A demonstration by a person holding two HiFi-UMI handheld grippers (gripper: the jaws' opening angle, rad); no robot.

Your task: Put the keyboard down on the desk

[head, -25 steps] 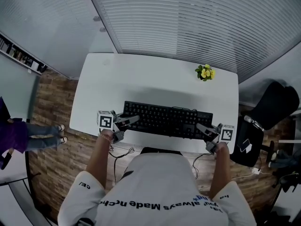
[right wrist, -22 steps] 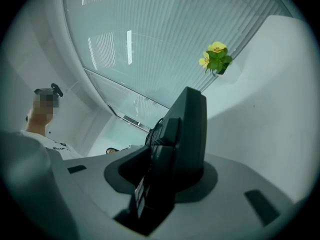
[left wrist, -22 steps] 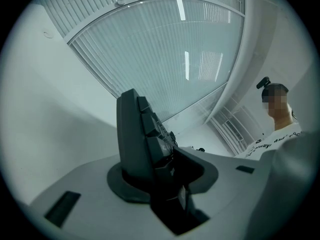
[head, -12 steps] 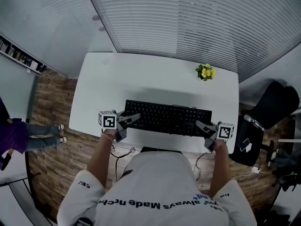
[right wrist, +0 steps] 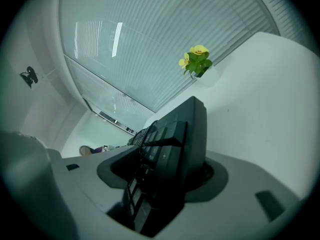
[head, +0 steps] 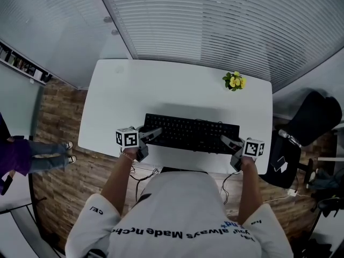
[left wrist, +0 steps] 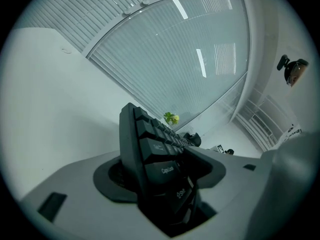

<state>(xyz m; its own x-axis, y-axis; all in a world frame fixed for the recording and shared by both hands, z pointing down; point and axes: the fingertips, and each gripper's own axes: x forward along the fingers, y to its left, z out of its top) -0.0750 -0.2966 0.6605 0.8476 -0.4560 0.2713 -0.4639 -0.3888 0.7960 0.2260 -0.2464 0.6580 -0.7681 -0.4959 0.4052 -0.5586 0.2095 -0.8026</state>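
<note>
A black keyboard (head: 191, 133) lies across the near part of the white desk (head: 177, 85). My left gripper (head: 149, 141) is at its left end and my right gripper (head: 231, 150) at its right end. In the left gripper view the keyboard's left end (left wrist: 150, 144) stands edge-on between the jaws of the left gripper (left wrist: 160, 171), keys facing right. In the right gripper view its right end (right wrist: 175, 134) sits between the jaws of the right gripper (right wrist: 165, 176). Both pairs of jaws have just been opening and no longer clamp the keyboard, which is still between them.
A small pot of yellow flowers (head: 234, 82) stands at the desk's far right. A black office chair (head: 317, 122) is right of the desk. Cables (head: 141, 174) hang below the front edge. Another person's legs (head: 37, 153) show at the far left on the wooden floor.
Both grippers have come down and a little inward with the keyboard, which now rests slightly farther onto the desk. Both pairs of jaws stand wider than before.
</note>
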